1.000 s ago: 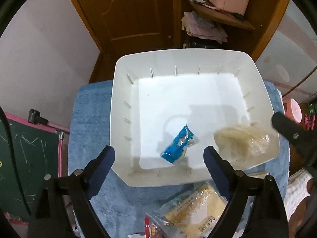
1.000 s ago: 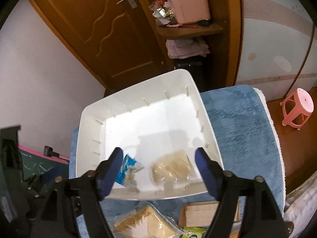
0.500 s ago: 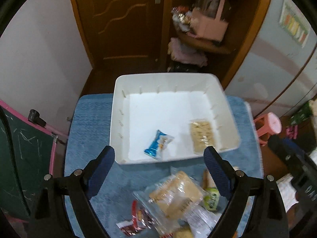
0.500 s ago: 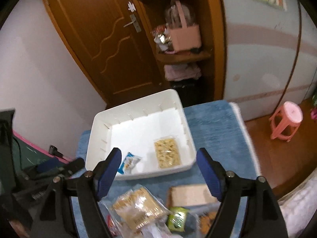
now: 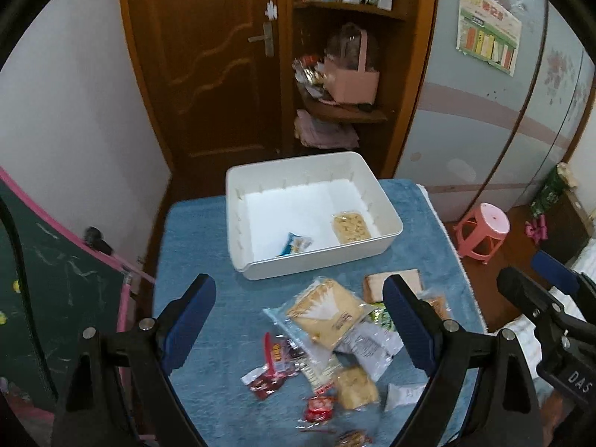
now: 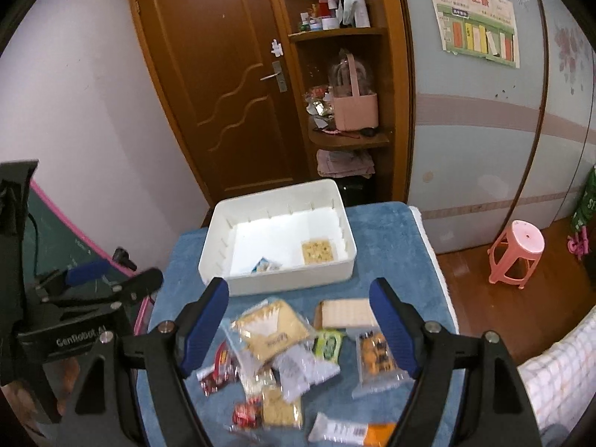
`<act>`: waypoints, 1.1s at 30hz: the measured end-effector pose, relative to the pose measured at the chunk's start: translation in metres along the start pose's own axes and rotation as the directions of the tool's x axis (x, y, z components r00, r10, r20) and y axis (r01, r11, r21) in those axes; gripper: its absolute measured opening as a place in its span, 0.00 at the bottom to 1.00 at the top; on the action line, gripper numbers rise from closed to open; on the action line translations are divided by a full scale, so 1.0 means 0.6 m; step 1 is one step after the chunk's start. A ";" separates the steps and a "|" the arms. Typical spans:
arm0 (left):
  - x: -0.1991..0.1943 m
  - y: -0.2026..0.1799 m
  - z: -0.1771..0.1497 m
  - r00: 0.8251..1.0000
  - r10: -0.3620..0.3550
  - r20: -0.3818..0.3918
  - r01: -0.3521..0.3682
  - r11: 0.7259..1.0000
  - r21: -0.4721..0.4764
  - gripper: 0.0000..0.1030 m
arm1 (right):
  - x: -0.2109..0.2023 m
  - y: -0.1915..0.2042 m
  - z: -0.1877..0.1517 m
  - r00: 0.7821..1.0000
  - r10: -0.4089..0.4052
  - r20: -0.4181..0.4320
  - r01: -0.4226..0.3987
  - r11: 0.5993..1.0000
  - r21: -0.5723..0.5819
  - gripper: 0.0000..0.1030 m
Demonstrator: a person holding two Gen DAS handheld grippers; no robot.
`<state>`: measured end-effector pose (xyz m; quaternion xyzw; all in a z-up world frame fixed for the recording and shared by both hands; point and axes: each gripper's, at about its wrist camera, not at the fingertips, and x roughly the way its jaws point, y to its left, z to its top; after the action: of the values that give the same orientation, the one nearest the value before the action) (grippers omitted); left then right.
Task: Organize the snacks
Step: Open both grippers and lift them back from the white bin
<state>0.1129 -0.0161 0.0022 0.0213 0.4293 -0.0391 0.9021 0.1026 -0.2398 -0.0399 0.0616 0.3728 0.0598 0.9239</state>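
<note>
A white bin [image 5: 387,246] [image 6: 283,281] stands at the far end of a blue-towelled table [image 5: 223,290] [image 6: 387,246]. In it lie a blue snack packet [image 5: 295,243] [image 6: 263,264] and a clear pack of crackers [image 5: 350,228] [image 6: 319,251]. A heap of loose snacks lies in front: a large yellow biscuit bag [image 5: 326,311] [image 6: 270,326], a tan wafer pack [image 5: 393,283] [image 6: 348,313], red packets [image 5: 273,368] [image 6: 218,368]. My left gripper [image 5: 300,320] and right gripper [image 6: 298,322] are open and empty, raised above the heap.
A brown door [image 6: 223,85] and a corner shelf with a pink basket [image 5: 352,82] stand behind the table. A pink stool [image 6: 516,257] stands on the floor at right. A chalkboard [image 5: 56,279] leans at left.
Both grippers have pulled back and up from the bin. The loose snack heap has come into view. The blue packet and crackers stay in the bin.
</note>
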 end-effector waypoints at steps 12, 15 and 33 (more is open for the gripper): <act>-0.068 0.008 -0.100 0.997 -0.079 0.019 0.079 0.996 -0.031 0.86 | -0.086 -0.030 -0.074 1.000 -0.029 0.005 0.029 0.997 0.067 0.77; -0.071 0.010 -0.126 0.995 -0.094 0.019 0.095 0.995 -0.026 0.86 | -0.103 -0.037 -0.093 0.998 -0.056 0.007 0.055 0.996 0.077 0.77; 0.038 -0.008 -0.315 0.963 -0.161 -0.216 0.172 0.984 0.034 0.86 | 0.019 -0.048 -0.229 0.968 -0.088 -0.236 0.054 0.988 -0.146 0.76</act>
<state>-0.0193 -0.0083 -0.1347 0.0128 0.5222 -0.1235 0.8437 0.0169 -0.2568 -0.1504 -0.0237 0.4796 0.0592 0.8752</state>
